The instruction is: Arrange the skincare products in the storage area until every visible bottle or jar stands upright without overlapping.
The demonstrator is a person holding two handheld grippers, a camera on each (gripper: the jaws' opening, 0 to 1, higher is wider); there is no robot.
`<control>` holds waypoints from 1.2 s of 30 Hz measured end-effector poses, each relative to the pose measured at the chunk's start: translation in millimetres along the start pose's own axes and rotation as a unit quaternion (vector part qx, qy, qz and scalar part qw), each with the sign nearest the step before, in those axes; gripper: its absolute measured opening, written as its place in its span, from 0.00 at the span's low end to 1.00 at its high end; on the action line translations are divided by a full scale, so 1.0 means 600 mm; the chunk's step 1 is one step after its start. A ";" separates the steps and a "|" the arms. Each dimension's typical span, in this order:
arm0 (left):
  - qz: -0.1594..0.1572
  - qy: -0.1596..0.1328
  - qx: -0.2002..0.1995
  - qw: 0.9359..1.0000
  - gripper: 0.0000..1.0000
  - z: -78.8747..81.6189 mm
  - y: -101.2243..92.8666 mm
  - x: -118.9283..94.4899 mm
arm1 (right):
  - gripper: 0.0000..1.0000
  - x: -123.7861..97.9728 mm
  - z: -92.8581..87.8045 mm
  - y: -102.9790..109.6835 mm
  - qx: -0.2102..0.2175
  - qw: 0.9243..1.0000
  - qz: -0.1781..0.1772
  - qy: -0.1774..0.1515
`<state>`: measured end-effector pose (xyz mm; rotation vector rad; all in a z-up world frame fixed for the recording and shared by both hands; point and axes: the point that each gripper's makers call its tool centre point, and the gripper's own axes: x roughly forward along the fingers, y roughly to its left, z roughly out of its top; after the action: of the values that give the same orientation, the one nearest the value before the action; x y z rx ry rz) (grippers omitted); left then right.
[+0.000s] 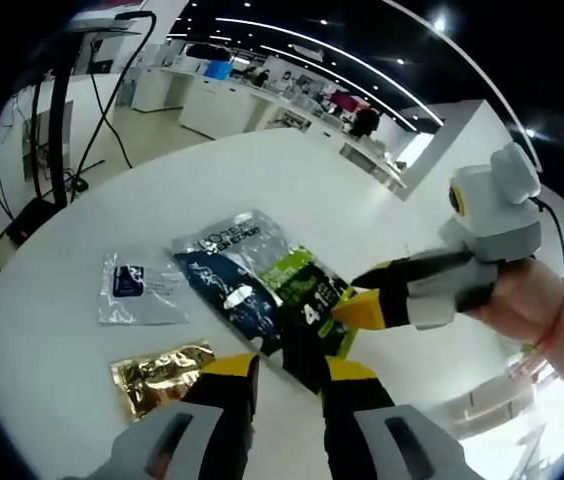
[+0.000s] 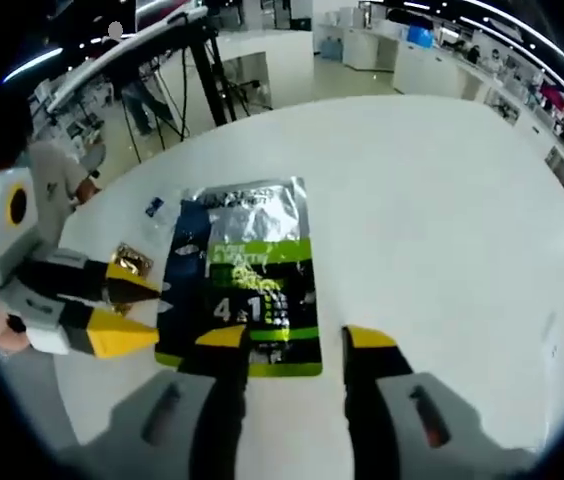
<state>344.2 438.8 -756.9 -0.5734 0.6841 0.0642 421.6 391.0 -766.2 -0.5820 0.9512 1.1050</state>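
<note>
While flat sachets (image 1: 262, 290) lie overlapped on the white table (image 1: 82, 230), sorting is judged barely begun; left gripper (image 1: 290, 372) and right gripper (image 2: 296, 340) are held apart, empty; separation of the sachets is called for next

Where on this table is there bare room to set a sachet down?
Free: the white table right of and beyond the green-and-silver sachet. Crowded: its other side, where the gold sachet, clear sachet and left gripper cluster.
</note>
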 end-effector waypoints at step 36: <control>-0.004 -0.009 0.110 0.994 0.01 0.038 -0.027 -0.048 | 0.01 -0.093 0.030 0.056 0.103 0.994 -0.025 -0.035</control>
<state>338.7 440.5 -717.0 -0.3627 0.6614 -0.0137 388.8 390.9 -707.3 -0.3942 0.9698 0.9621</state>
